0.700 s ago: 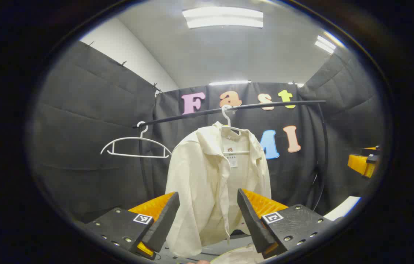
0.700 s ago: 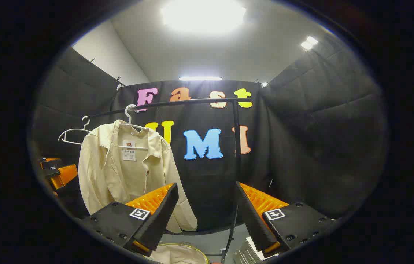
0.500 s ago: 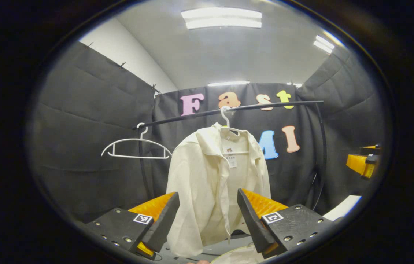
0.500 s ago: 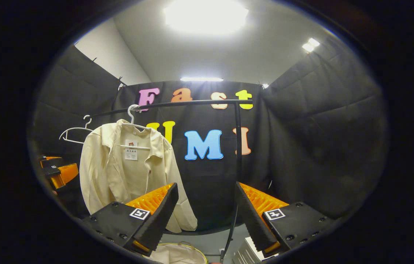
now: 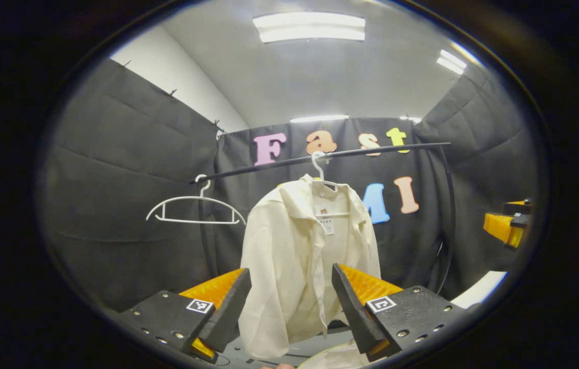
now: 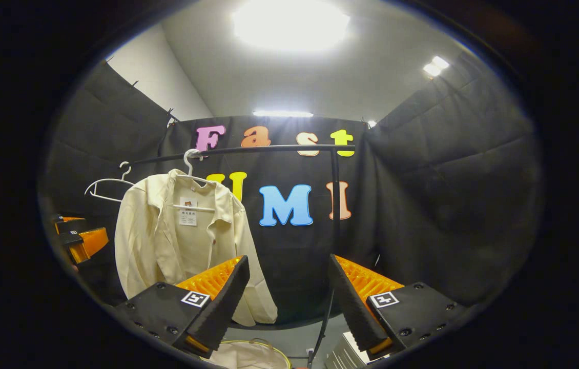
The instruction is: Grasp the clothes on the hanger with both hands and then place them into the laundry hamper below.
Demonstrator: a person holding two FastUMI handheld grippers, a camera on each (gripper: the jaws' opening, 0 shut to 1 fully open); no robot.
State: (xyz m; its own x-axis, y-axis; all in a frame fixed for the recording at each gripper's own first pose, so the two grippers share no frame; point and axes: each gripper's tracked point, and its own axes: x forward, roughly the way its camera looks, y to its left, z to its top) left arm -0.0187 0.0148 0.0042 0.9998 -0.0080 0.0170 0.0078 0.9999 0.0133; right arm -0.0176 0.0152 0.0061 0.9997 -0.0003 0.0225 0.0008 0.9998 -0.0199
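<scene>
A cream shirt (image 5: 300,256) (image 6: 177,246) hangs on a white hanger (image 5: 317,166) from the black rail (image 5: 371,151). My left gripper (image 5: 289,307) is open, well short of the shirt, with the shirt's lower half seen between its fingers. My right gripper (image 6: 287,302) is open too, aimed to the right of the shirt at the rail's post (image 6: 335,205). The left gripper (image 6: 82,241) also appears at the left edge of the right gripper view, and the right gripper (image 5: 507,225) at the right edge of the left gripper view. The hamper's pale rim (image 6: 253,353) (image 5: 330,356) lies below.
An empty white hanger (image 5: 194,210) (image 6: 107,187) hangs at the rail's left end. A stack of white items (image 6: 346,353) sits low beside the rail post. A white surface edge (image 5: 481,289) lies at the lower right of the left gripper view.
Both views have shifted slightly: the shirt has drifted a little right and down in each. Both grippers stay open and empty.
</scene>
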